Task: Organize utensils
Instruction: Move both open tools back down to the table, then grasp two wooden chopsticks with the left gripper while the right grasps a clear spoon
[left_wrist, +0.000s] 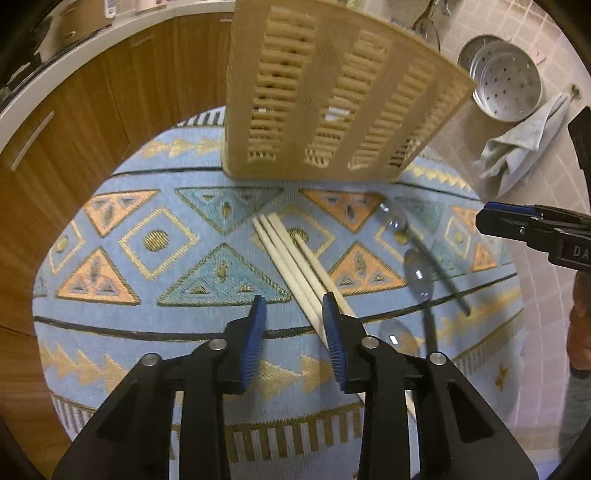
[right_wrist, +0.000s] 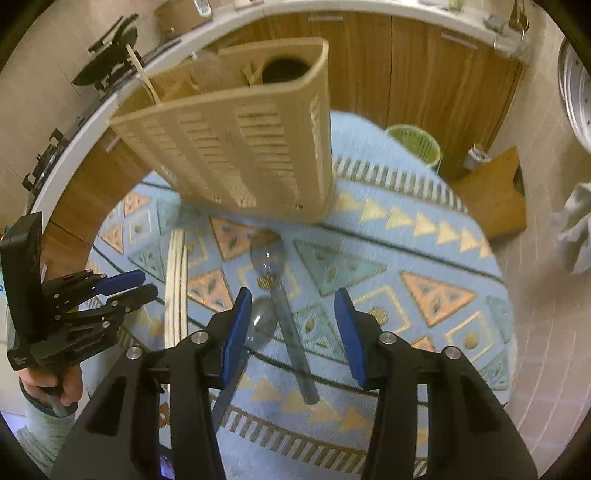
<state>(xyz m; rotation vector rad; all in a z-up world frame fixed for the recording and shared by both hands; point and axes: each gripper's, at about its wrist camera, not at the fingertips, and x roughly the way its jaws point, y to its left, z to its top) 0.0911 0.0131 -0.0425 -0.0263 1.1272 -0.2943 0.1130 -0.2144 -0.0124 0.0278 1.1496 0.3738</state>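
Nearest of all, the left gripper (left_wrist: 294, 314) hangs over the patterned blue cloth (left_wrist: 147, 332) with its blue pads apart and nothing clamped between them; the pale chopsticks (left_wrist: 291, 254) lie flat on the cloth, and the gripper's right-hand pad sits right at or over their near end, though I cannot tell whether it touches them. Likewise the right gripper (right_wrist: 293, 314) is spread wide above the clear plastic spoons (right_wrist: 280, 295), one long handle running between its pads without either pad pressing on it. A second spoon bowl shows just beside the left pad, blurred, so how many spoons there are is hard to say.

Beyond the chopsticks stands the beige slotted utensil holder (left_wrist: 332, 103), upright on the far part of the cloth; the chopsticks point toward its base, and the spoons lie near it, to the right of the chopsticks. A stick leans out of the holder's far end in the right wrist view.

Farther than the holder, off the cloth, sit a perforated metal pan (left_wrist: 506, 85), a grey rag (left_wrist: 524, 147), a green basket (right_wrist: 415, 142) and wooden cabinets (left_wrist: 74, 122).
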